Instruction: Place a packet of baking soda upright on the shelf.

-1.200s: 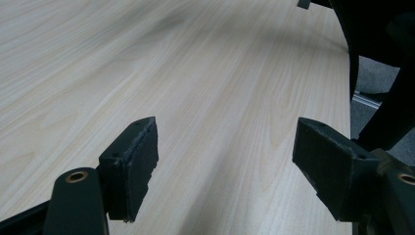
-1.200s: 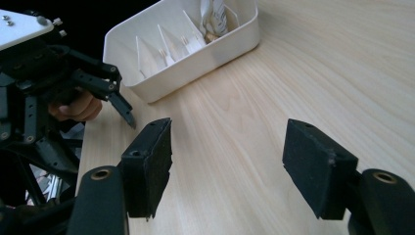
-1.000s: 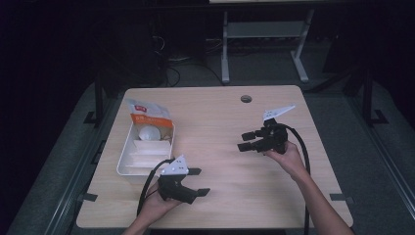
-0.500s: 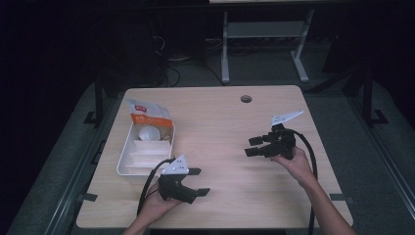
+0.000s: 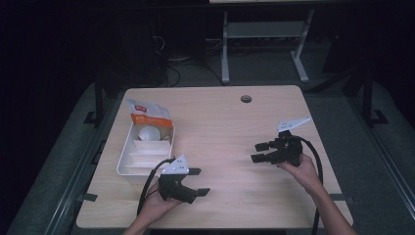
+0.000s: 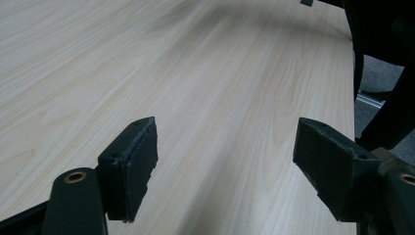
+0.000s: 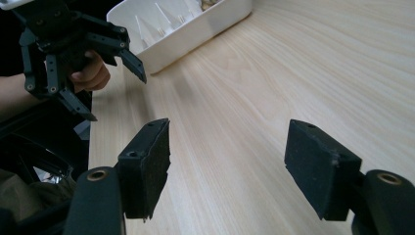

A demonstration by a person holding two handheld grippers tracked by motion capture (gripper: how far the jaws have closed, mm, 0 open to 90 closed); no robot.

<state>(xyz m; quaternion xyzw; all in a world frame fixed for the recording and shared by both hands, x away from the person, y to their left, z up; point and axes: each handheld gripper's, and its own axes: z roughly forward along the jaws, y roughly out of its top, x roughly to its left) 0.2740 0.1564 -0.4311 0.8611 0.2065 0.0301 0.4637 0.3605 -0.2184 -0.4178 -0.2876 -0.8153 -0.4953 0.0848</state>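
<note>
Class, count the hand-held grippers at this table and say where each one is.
2. The left gripper is over the table's near edge, beside the white tray. The right gripper is over the table's right side. Both are open and empty.

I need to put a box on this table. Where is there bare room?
Bare wood spans the middle between the left gripper and right gripper, back to the round hole. Crowded: the left side, with the white tray and orange bag.
</note>
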